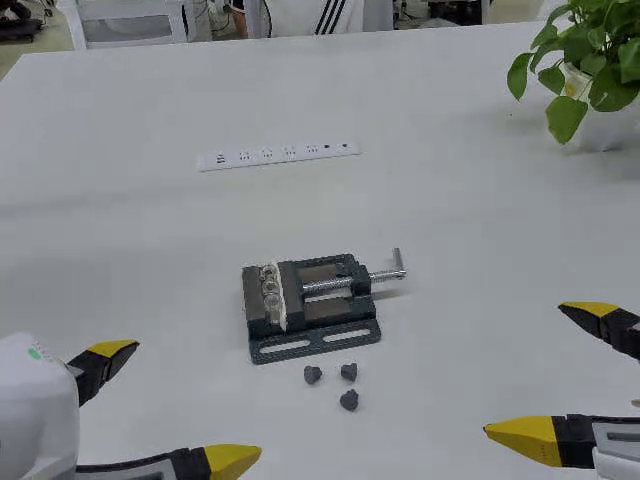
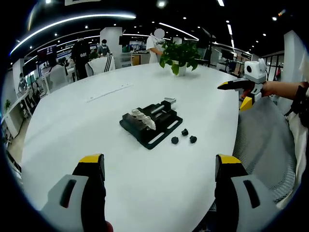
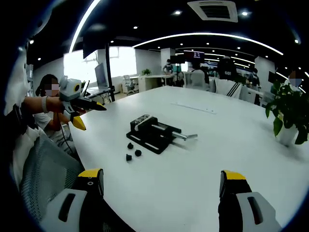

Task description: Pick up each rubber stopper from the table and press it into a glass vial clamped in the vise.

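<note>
Centrally on the white bench (image 1: 480,220) sits the dark grey metal bench vise (image 1: 325,305), its silver screw handle pointing to the right in the head view. A short row of clear glass vials (image 1: 271,290) is clamped upright between the vise's plates at its left end; their exact count is hard to tell. Three small dark grey rubber stoppers lie loose on the bench just in front of the vise base, close together but apart from each other: the left stopper (image 1: 313,374), the right stopper (image 1: 348,371) and the near stopper (image 1: 349,400), which lies closest to the person.

The left gripper (image 1: 170,405), black with yellow tips, hovers at the lower left of the head view, spread wide and holding nothing. Its own view looks across the bench at the vise, with both jaws standing far apart. The right gripper (image 1: 555,370), black with the same yellow tips, hangs at the lower right, also spread wide and carrying nothing. Both grippers are well apart from the stoppers and the vise, one on either side.

Beyond the vise a long white power strip (image 1: 277,155) lies flat on the bench. A leafy green plant in a white pot (image 1: 590,70) stands at the far right corner.
</note>
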`<control>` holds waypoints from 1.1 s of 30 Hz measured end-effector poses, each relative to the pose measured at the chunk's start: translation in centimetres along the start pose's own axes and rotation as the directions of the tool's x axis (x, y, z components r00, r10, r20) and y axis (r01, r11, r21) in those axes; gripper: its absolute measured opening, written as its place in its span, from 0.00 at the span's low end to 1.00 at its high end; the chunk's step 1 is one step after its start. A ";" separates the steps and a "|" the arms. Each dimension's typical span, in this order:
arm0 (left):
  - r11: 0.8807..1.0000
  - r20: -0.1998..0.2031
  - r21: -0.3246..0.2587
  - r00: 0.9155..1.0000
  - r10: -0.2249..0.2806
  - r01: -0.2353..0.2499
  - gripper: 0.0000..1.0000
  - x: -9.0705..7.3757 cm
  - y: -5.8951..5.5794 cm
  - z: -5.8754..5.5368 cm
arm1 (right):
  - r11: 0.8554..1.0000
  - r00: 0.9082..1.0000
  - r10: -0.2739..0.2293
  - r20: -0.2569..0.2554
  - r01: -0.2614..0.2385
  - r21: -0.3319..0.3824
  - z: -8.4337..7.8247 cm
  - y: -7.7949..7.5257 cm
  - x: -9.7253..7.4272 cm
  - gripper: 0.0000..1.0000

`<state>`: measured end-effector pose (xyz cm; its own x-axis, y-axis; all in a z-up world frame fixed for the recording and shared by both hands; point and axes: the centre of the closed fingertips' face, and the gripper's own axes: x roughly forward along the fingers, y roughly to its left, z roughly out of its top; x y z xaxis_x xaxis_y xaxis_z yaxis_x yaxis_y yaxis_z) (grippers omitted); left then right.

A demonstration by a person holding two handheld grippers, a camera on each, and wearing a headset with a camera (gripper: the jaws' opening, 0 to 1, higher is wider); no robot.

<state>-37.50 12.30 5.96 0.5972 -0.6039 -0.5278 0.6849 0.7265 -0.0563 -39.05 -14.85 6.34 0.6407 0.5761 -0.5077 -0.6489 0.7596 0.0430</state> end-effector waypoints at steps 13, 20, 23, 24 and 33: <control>0.995 -0.030 0.084 0.998 -0.057 0.059 0.93 2.1 -0.5 0.6 | 1.000 1.000 0.000 -0.016 0.000 -0.005 -0.3 0.4 -0.1 0.99; 0.988 -0.059 0.125 0.994 -0.087 0.094 0.91 2.8 -0.8 0.4 | 1.000 1.000 0.002 -0.021 -0.002 -0.002 -0.9 0.1 -0.1 0.99; 0.983 -0.071 0.149 0.993 -0.096 0.106 0.89 3.1 -0.8 0.4 | 1.000 1.000 0.003 -0.024 -0.003 -0.004 -1.1 0.0 -0.1 0.99; 0.983 -0.071 0.151 0.993 -0.097 0.106 0.88 3.3 -0.8 0.3 | 1.000 1.000 0.004 -0.025 -0.004 -0.004 -1.2 0.0 -0.1 0.99; 0.974 -0.079 0.187 0.990 -0.113 0.126 0.77 4.8 -1.0 0.0 | 1.000 1.000 0.003 -0.028 -0.003 -0.006 -1.1 0.2 -0.2 0.99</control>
<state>-35.29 8.64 3.46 0.4814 -0.6543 -0.5832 0.8203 0.5707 0.0370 -39.79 -15.14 5.53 0.6269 0.5696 -0.5316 -0.6532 0.7561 0.0398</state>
